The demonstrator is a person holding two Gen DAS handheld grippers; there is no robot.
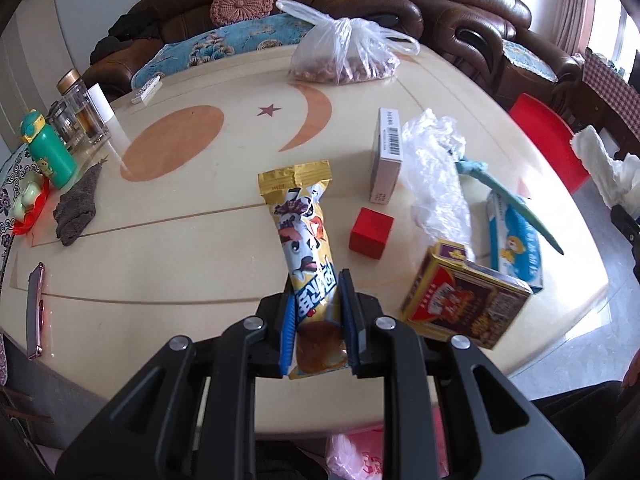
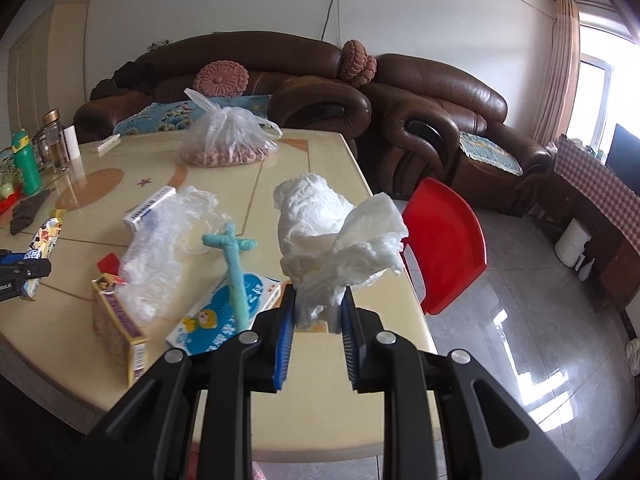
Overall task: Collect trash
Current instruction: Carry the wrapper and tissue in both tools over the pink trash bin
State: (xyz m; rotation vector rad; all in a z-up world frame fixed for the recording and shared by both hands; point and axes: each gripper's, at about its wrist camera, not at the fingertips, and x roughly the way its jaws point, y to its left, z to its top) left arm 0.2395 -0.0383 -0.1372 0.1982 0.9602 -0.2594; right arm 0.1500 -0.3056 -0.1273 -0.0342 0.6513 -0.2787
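Trash is sitting in both of our grippers, lifted off the table (image 1: 180, 240). Our left gripper (image 1: 316, 280) is pinching a snack wrapper (image 1: 300, 232) between its blue pads, clamping it near its lower end while the torn gold top is pointing away from us. Our right gripper (image 2: 319, 298) is squeezing a crumpled white tissue (image 2: 332, 232), which is billowing up and out above the pads.

More items are lying on the cream tabletop. A red cube (image 1: 370, 234) is resting just beside the wrapper, with a white box (image 1: 386, 152) standing behind it. Near that box, clear crumpled plastic (image 1: 436, 168) is spreading over the surface, and a teal stick (image 2: 236, 276) is lying across a blue-and-white carton (image 2: 224, 312). A yellow and maroon box (image 1: 464, 300) is sitting near the table's front edge. Farther back, a tied bag of nuts (image 1: 344, 56) is resting near the far edge. At the left end we are seeing a green bottle (image 1: 50, 148), glass jars (image 1: 80, 108), a grey cloth (image 1: 78, 208) and a phone (image 1: 35, 312). A red chair (image 2: 448, 240) is standing beside the table, and brown sofas (image 2: 400, 104) are lining the wall.
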